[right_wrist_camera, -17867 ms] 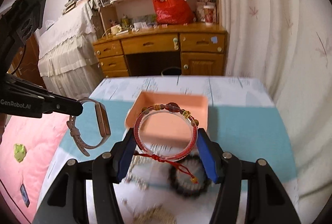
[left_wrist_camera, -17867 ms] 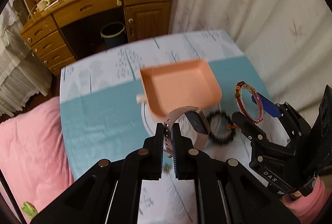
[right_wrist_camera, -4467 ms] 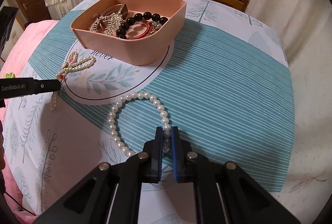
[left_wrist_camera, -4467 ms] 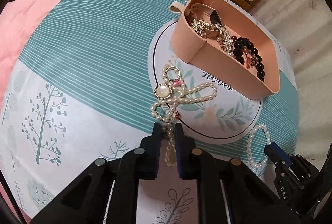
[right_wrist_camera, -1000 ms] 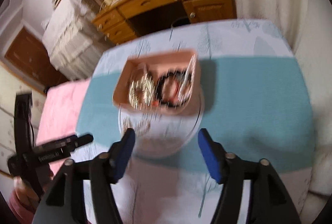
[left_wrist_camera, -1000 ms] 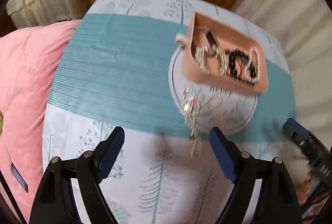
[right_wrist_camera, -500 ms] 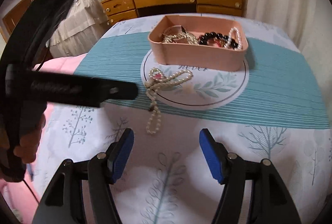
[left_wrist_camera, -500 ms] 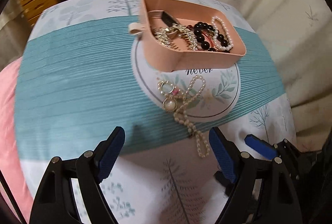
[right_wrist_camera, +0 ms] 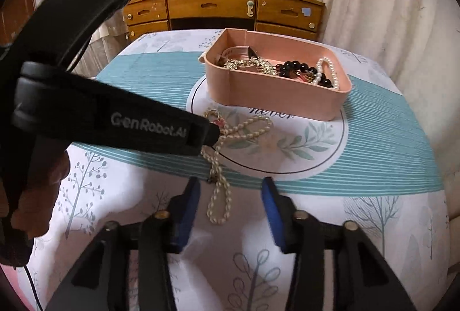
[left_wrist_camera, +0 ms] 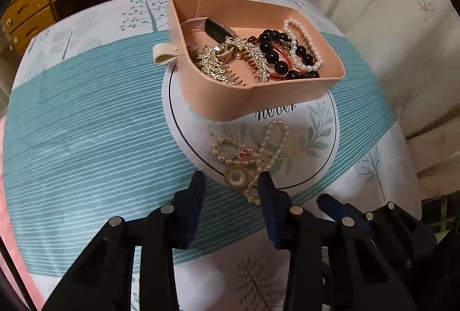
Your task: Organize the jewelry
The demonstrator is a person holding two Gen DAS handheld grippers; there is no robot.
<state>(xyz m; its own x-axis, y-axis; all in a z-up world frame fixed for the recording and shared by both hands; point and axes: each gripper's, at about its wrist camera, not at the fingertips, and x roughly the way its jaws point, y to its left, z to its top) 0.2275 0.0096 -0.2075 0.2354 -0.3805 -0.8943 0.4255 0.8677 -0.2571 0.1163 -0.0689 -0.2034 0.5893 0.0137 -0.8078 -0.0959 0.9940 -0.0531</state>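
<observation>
A pink tray [left_wrist_camera: 218, 101] [right_wrist_camera: 276, 98] on the table holds a watch [left_wrist_camera: 215, 29], gold leaf combs [left_wrist_camera: 230, 60], a black bead bracelet [left_wrist_camera: 273, 52] and a white pearl bracelet [left_wrist_camera: 302, 43]. A long pearl necklace [left_wrist_camera: 264, 150] [right_wrist_camera: 221, 167] with a round pendant [left_wrist_camera: 236, 176] lies on the tablecloth in front of the tray. My left gripper [left_wrist_camera: 231, 187] is open, its jaws on either side of the pendant end. My right gripper [right_wrist_camera: 228, 201] is open around the necklace's near loop. Both are empty.
The round table has a teal and white cloth [left_wrist_camera: 86, 124] with a printed circle. A wooden desk with drawers [right_wrist_camera: 224, 9] stands behind it, curtains [right_wrist_camera: 388, 9] to the right. The left gripper's body [right_wrist_camera: 115, 121] crosses the right wrist view.
Both grippers have come lower and closer to the pearl necklace. Their jaws are narrower apart than half a second ago but still open.
</observation>
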